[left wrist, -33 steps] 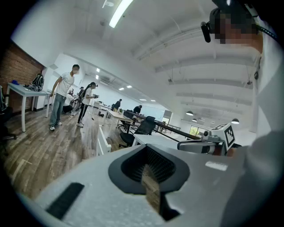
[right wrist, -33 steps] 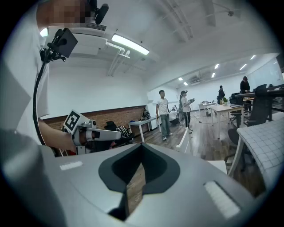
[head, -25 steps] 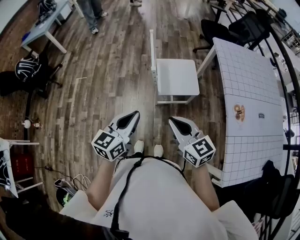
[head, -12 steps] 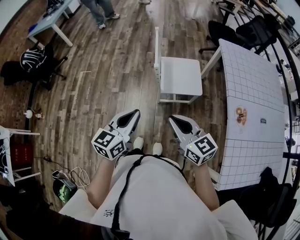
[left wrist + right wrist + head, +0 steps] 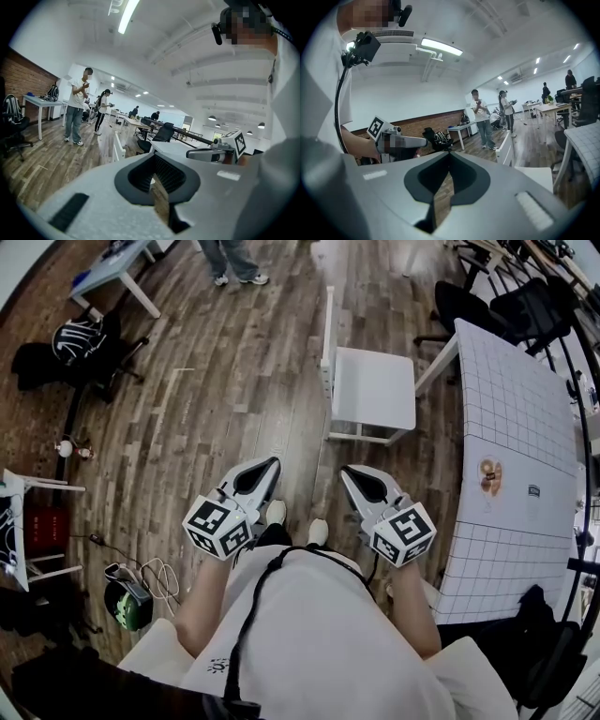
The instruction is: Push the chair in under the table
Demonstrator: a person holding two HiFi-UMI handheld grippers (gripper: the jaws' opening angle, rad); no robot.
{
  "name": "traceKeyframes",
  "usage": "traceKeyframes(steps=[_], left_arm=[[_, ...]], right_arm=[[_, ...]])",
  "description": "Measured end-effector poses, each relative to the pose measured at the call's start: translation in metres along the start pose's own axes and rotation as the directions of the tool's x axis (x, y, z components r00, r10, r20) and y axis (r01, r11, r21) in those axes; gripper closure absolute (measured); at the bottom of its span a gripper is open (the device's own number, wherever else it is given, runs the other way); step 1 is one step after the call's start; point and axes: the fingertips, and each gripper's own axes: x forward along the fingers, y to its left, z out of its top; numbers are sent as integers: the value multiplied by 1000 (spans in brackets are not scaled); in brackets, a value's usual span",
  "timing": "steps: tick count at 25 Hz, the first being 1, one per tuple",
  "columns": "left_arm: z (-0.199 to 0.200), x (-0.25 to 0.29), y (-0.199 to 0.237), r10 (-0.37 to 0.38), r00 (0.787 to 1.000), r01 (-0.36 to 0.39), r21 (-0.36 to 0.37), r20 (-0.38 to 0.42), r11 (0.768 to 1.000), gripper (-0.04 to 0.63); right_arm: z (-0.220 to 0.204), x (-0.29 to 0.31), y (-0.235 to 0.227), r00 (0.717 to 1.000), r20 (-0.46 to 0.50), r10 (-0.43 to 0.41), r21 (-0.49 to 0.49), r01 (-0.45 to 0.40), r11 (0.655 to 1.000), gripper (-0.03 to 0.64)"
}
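Note:
A white chair (image 5: 373,390) stands on the wood floor ahead of me, its backrest (image 5: 328,341) on the left and its seat toward the white gridded table (image 5: 511,418) on the right. It is out from under the table top. My left gripper (image 5: 270,465) and right gripper (image 5: 348,472) are held side by side in front of my body, short of the chair and touching nothing. Both are shut and empty. The left gripper view looks past its closed tips (image 5: 152,155) to the chair back (image 5: 115,147). In the right gripper view the chair (image 5: 506,144) stands beyond that gripper (image 5: 449,154).
Black office chairs (image 5: 487,301) stand at the table's far end. Another black chair (image 5: 80,348) and a desk (image 5: 117,268) are at the left, with cables and a device (image 5: 131,596) on the floor. A person's legs (image 5: 234,261) stand at the top. Small items (image 5: 492,476) lie on the table.
The head view has shifted: chair and table now sit a little further right and higher in the picture. Both grippers keep their places and stay shut.

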Motion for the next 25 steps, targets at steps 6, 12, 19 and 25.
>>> traceKeyframes(steps=[6,12,19,25], left_arm=[[1,-6,17,16,1000,-16,0,-1,1000,588],[10,-17,54,17,1000,-17,-1,1,1000,588],[29,-31,116,-15,1000,15,-12,1,1000,588],[47,-38,171,-80,997,80,-5,-15,997,588]], right_arm=[[0,18,3,1000,-6,21,16,-21,1000,611],[12,60,9,1000,-6,27,-1,-27,1000,611],[25,126,27,1000,-9,11,0,-11,1000,611],[34,188,39,1000,3,-25,13,25,1000,611]])
